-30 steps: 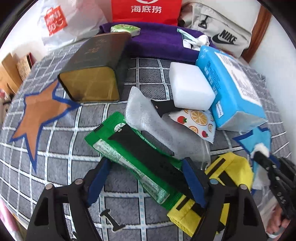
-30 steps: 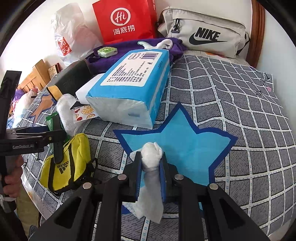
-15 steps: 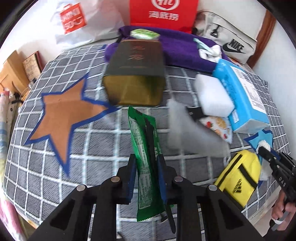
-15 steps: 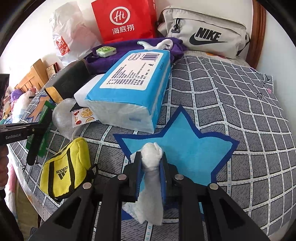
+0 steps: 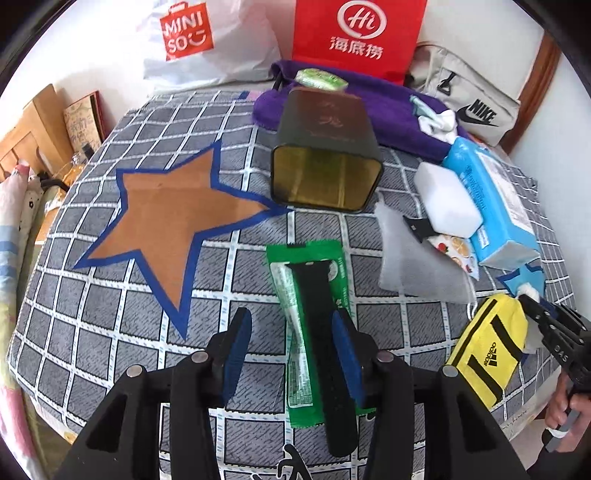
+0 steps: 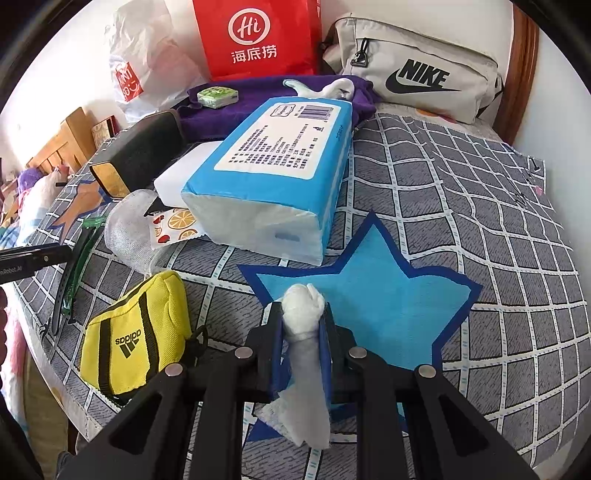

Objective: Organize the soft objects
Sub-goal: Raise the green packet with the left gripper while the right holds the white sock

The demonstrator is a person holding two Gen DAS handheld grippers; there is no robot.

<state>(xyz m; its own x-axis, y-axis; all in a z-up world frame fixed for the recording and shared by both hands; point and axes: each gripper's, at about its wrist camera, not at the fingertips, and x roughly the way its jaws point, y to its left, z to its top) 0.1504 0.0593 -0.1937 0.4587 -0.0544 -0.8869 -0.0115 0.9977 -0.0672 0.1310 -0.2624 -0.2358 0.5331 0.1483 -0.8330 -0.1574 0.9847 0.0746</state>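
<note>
My left gripper (image 5: 291,332) is open; a green packet (image 5: 295,291) with a black strap (image 5: 321,332) on it lies on the checked cloth by its right finger. My right gripper (image 6: 300,321) is shut on a white tissue wad (image 6: 302,310) over the blue star (image 6: 373,310). A yellow Adidas pouch (image 6: 133,332) lies left of it, also in the left wrist view (image 5: 487,347). A blue tissue pack (image 6: 273,177), a white sponge block (image 5: 447,199) and a white mesh cloth (image 5: 417,266) lie further back.
An open dark tin (image 5: 325,155) lies on its side beside the orange star (image 5: 173,218). A purple towel (image 5: 388,110), a red bag (image 5: 354,33), a Miniso bag (image 5: 184,37) and a Nike bag (image 6: 417,70) stand at the back. The cloth's edge runs along the front.
My left gripper had shut on the green packet, swung it round in front of the tin, then opened and let it go. The right gripper still holds the tissue.
</note>
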